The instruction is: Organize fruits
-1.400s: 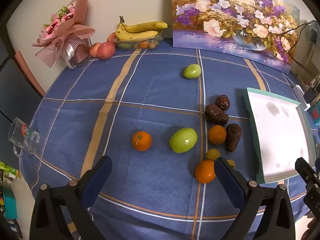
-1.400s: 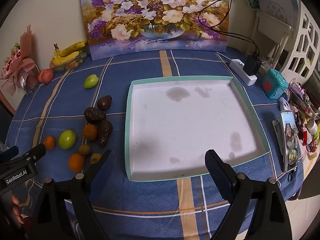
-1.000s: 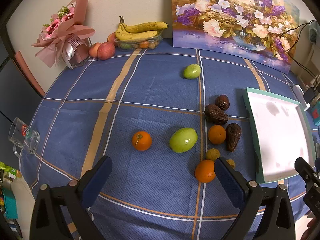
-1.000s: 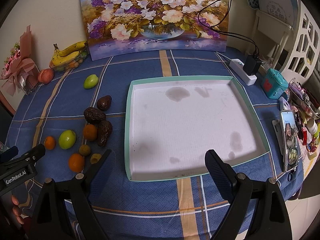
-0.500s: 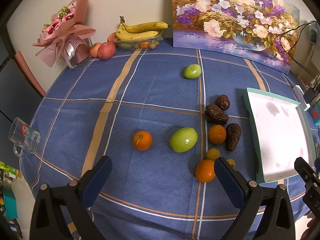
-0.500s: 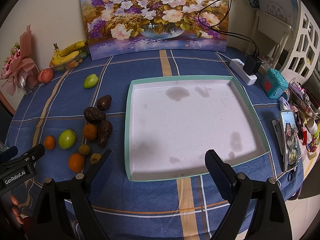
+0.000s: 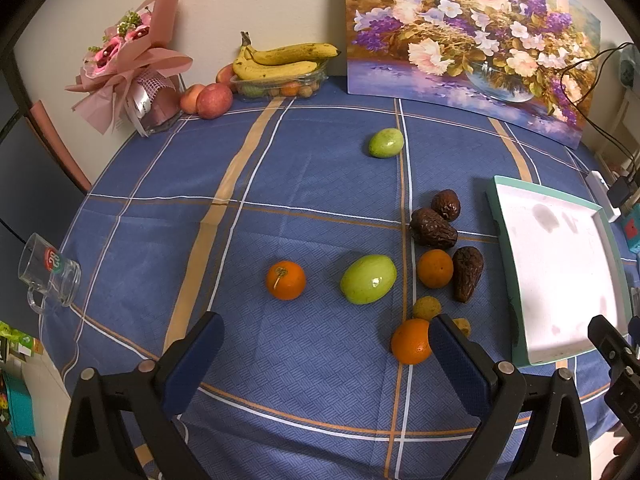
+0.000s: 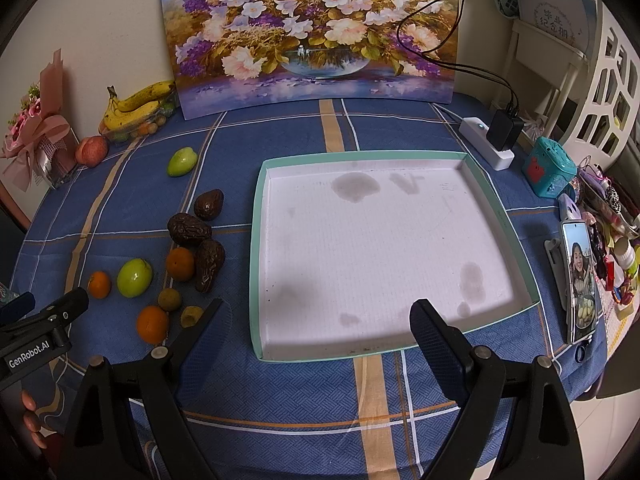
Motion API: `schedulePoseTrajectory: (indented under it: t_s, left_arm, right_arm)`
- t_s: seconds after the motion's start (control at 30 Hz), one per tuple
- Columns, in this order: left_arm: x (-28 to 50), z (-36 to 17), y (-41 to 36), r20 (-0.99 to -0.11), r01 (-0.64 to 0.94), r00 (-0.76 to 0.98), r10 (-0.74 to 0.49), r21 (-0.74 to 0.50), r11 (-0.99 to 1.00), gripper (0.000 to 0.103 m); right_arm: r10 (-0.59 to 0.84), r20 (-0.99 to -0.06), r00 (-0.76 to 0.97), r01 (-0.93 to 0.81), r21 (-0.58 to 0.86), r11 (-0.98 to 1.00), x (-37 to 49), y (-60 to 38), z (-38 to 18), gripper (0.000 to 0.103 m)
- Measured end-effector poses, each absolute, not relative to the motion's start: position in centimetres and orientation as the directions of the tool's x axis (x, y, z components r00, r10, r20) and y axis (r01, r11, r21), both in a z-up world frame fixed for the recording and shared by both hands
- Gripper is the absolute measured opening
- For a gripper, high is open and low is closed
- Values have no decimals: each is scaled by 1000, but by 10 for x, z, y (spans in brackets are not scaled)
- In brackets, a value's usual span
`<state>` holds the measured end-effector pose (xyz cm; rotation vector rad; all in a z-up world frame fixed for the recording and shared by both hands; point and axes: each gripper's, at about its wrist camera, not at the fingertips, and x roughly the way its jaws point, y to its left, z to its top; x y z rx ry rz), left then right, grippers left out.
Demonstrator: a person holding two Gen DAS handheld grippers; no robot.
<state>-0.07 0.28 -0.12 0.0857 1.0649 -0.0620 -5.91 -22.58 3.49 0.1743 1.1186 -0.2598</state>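
Loose fruit lies on the blue checked tablecloth: three oranges [image 7: 285,280] [image 7: 435,268] [image 7: 411,341], two green fruits [image 7: 368,279] [image 7: 385,143], three dark wrinkled fruits [image 7: 433,222], and two small yellowish ones [image 7: 426,307]. An empty white tray with a teal rim [image 8: 256,240] sits to their right. My left gripper [image 7: 324,354] is open and empty, near the front edge before the fruit. My right gripper [image 8: 316,332] is open and empty, over the tray's near edge.
Bananas on a clear container [image 7: 280,68], apples [image 7: 214,98] and a pink bouquet [image 7: 132,60] stand at the back left. A flower painting [image 8: 312,32] leans on the wall. A glass mug [image 7: 48,276] lies at the left edge. A power strip [image 8: 486,140], teal box [image 8: 550,166] and phone [image 8: 580,280] are at the right.
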Motion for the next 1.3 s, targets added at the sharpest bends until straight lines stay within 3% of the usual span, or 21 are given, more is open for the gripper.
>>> schedulePoseTrajectory:
  t_s: [0.33, 0.7, 1.03, 1.3]
  left_arm:
    - [1, 1, 8, -873, 98, 488, -23, 29, 995, 103]
    - [30, 18, 42, -788, -12, 615, -22, -37, 999, 103]
    - [52, 17, 77, -795, -106, 604, 49, -20, 994, 103]
    - [77, -7, 79, -861, -149, 509, 11, -75, 986, 103]
  right_arm:
    - [-117, -906, 407, 290, 7, 957, -59, -225, 35, 91]
    - [-39, -892, 451, 248, 83, 965, -35, -213, 38, 91]
    - [78, -846, 527, 212, 220, 952, 3, -192, 43, 91]
    - [93, -859, 503, 157, 196, 968, 33, -175, 36, 91]
